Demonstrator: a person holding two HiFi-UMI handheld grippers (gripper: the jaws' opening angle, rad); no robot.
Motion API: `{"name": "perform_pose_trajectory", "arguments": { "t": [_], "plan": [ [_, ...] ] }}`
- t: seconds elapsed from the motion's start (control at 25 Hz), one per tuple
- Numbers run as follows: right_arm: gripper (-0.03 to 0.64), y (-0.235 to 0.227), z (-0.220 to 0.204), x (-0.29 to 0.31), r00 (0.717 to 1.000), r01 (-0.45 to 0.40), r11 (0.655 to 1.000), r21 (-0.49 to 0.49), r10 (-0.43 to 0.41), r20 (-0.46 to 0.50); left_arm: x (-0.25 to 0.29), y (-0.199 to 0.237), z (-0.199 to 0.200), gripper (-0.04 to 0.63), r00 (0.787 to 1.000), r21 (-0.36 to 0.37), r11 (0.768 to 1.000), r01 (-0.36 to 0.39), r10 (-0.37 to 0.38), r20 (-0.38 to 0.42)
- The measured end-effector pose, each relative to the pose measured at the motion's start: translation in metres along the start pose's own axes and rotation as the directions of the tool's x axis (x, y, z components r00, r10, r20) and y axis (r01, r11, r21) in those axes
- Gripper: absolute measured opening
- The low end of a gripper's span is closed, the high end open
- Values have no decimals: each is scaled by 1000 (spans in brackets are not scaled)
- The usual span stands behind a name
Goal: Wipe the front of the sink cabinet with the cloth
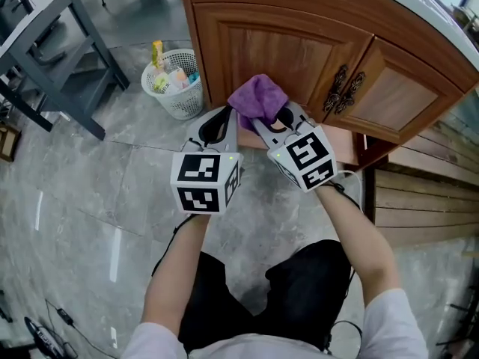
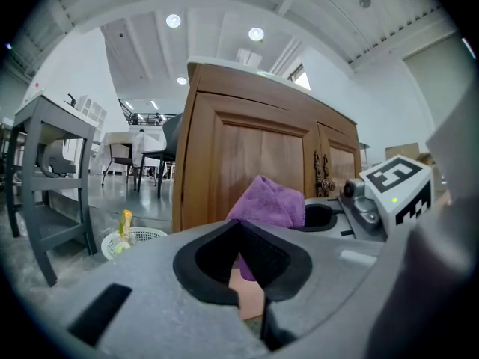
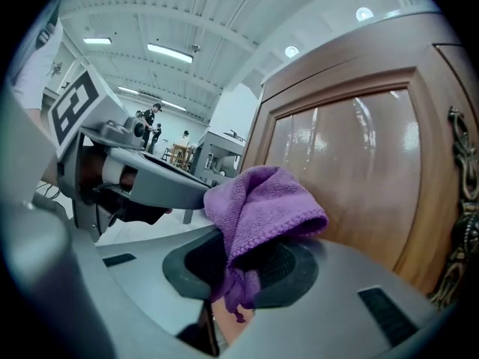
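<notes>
Forearms reach forward from 6 o'clock. Right gripper [image 1: 271,120] pinching purple cloth [image 1: 258,98], cloth bunched at its 12 o'clock, right up at left door [image 1: 288,54] of sink cabinet; contact unclear. Left gripper [image 1: 219,123] just beside at 9 o'clock, jaws pressed together, nothing between. White wastebasket [image 1: 177,87] at 10 o'clock.

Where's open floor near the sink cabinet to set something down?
Bare grey floor tile lies between the white waste basket, the grey shelf unit and your left forearm. It is tight at the cabinet door, where the left gripper and right gripper meet at the purple cloth; cables crowd the bottom-left corner.
</notes>
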State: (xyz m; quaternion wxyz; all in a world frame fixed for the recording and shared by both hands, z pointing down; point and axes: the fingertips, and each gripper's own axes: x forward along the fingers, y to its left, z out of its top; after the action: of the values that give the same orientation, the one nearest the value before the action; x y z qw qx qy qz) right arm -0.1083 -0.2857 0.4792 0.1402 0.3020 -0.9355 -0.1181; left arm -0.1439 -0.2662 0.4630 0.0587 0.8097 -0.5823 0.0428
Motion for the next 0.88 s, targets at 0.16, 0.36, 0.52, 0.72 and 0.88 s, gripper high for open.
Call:
{"name": "perform_pose_trajectory", "arguments": {
  "t": [0.16,0.36,0.52,0.72,0.88],
  "plan": [
    [72,-15,-5,-21,999,41,999,4,-41,-4,10,-19,3,5,999,5,999,39,-39,1],
    [72,-31,-8,-47,996,86,996,0,-86,-6,22,-45,5,5,997,24,996,82,-82,-2],
    [72,-42,-10,-65,993,117,993,7,-117,-7,29,-61,8,5,994,33,993,109,-109,-1],
    [72,-52,-14,-85,988,152,988,15,-152,-6,37,-79,13,5,990,39,989,142,-142,3],
    [72,-58,-14,-105,984,176,984,20,-176,16,43,-93,18,5,985,39,985,169,-170,14]
  ]
}}
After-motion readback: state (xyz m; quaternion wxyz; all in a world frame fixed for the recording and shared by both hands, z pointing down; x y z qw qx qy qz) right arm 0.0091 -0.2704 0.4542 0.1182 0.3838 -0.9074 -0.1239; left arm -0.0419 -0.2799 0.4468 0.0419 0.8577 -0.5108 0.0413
